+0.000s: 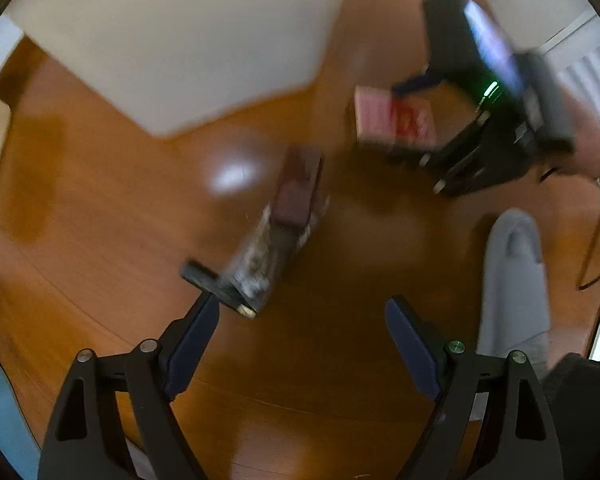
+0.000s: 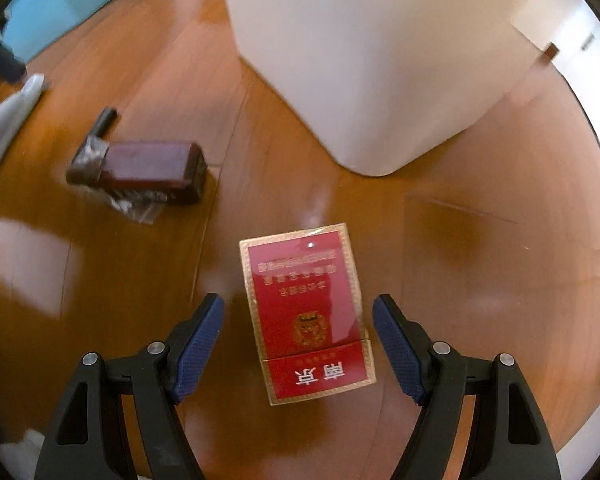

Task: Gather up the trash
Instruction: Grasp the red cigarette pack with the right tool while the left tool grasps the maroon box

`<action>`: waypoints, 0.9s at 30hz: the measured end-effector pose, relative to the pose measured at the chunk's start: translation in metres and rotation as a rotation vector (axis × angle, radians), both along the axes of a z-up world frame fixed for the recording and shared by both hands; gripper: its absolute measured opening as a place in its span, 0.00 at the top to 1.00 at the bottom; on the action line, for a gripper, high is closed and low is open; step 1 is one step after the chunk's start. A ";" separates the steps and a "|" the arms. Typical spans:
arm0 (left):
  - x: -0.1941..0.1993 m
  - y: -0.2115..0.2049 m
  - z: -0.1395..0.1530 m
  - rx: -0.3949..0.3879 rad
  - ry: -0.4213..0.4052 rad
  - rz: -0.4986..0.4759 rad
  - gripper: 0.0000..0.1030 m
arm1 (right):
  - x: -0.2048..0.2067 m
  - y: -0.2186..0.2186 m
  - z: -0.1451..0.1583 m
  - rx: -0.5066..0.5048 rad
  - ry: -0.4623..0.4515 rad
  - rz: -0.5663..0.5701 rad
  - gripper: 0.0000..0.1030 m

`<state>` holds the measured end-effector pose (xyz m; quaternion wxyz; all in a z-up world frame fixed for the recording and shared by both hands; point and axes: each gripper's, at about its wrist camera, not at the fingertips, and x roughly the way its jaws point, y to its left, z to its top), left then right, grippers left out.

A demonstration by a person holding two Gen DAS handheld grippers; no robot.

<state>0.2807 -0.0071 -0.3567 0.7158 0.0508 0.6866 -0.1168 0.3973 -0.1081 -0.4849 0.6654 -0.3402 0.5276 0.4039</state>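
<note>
Right gripper [image 2: 298, 320] spread wide, pointed down, flat red-and-gold cigarette pack [image 2: 306, 312] lying on the glossy wooden floor [image 2: 480, 280] between its blue pads, untouched. Risk: pack lies flat, so the pads may skate over it or shove it along the slick boards. Left gripper [image 1: 302, 320] also spread, empty, angled down toward dark maroon box in crinkled cellophane [image 1: 288, 216]. White bin [image 2: 364, 60] beyond

glossy orange-brown wood floor [image 2: 480, 240] under my rig, red cigarette pack [image 2: 306, 312] lying flat on it, dark maroon box [image 2: 152, 170] in crumpled clear wrap off to its left, white bin [image 2: 364, 60] standing behind both
</note>
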 end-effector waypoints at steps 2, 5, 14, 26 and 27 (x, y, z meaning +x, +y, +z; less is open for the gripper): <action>0.001 -0.001 -0.010 0.020 0.014 0.017 0.16 | -0.005 -0.002 -0.008 -0.024 0.007 0.014 0.24; 0.005 -0.004 -0.009 0.048 -0.005 0.017 0.07 | -0.007 -0.005 -0.015 -0.027 0.024 0.008 0.24; 0.015 -0.012 -0.017 0.094 0.011 -0.013 0.00 | 0.004 0.004 -0.012 0.011 0.041 -0.018 0.41; 0.037 -0.035 -0.041 0.096 -0.048 -0.069 0.00 | -0.002 -0.054 0.038 0.204 0.013 -0.395 0.42; 0.043 -0.036 -0.044 0.090 -0.051 -0.070 0.00 | -0.003 -0.065 0.040 0.228 0.025 -0.458 0.42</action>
